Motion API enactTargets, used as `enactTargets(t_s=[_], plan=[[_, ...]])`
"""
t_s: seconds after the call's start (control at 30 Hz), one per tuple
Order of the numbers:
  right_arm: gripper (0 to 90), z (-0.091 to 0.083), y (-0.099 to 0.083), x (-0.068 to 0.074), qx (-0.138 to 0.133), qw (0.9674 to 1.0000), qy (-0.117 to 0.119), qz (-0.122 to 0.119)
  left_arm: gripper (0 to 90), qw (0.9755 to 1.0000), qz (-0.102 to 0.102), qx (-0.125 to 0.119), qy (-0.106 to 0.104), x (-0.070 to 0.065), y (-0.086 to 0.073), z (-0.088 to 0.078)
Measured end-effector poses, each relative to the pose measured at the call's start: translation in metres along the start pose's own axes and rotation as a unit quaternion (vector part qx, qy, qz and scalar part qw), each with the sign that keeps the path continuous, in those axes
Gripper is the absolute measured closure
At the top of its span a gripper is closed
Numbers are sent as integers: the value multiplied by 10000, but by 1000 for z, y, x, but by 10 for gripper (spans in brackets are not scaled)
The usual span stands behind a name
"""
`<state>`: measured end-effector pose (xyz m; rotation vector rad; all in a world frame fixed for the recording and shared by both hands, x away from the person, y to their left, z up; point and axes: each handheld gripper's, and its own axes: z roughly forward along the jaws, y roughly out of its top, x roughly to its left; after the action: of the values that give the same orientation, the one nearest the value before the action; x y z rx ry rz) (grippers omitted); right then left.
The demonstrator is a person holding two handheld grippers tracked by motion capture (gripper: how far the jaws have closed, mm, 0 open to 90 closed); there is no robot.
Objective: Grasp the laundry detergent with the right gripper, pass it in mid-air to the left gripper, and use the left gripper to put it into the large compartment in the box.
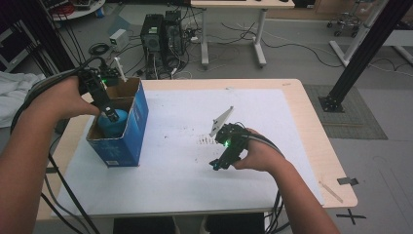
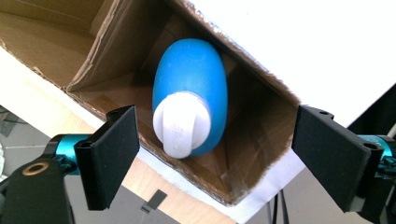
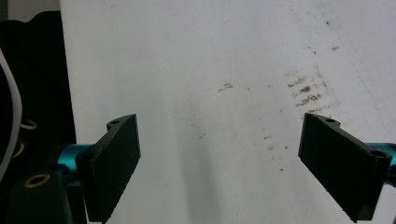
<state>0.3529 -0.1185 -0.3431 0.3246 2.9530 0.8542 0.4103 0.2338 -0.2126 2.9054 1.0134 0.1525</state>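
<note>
**Bottle sitting in box, both grippers holding nothing**

Blue bottle with white cap is standing inside the open cardboard box, which is sitting near the left edge of the worktop, on the white sheet. Left gripper is hanging right above the box opening, jaws spread apart on either side of the cap, pads not touching it. Right gripper is hovering over bare sheet around mid-worktop, well apart from the box, jaws standing wide apart with nothing between them. Small dark smudges are showing on the sheet just beside it.
</note>
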Motion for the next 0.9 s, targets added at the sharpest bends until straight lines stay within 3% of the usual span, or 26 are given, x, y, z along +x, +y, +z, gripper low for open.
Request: enactTargets(t_s=[0.3,0.57,0.63,0.67,0.9], plan=[[119,-11,5,-1,201,9998,-10,-26,99,9995,311,-81,-12,-15,7,-11],[119,-23,10,-4,424,9991,-16,-40,65,9972,725,-85,-164,-32,20,-13],[119,-25,11,-5,469,9989,-24,-18,63,9970,748,-85,-159,-34,21,-12],[119,-26,11,-6,498,9988,-21,-23,63,9960,880,-43,-172,-39,26,-11],[119,-33,14,-12,803,9968,12,-45,30,9903,1300,70,-479,-58,41,-1]])
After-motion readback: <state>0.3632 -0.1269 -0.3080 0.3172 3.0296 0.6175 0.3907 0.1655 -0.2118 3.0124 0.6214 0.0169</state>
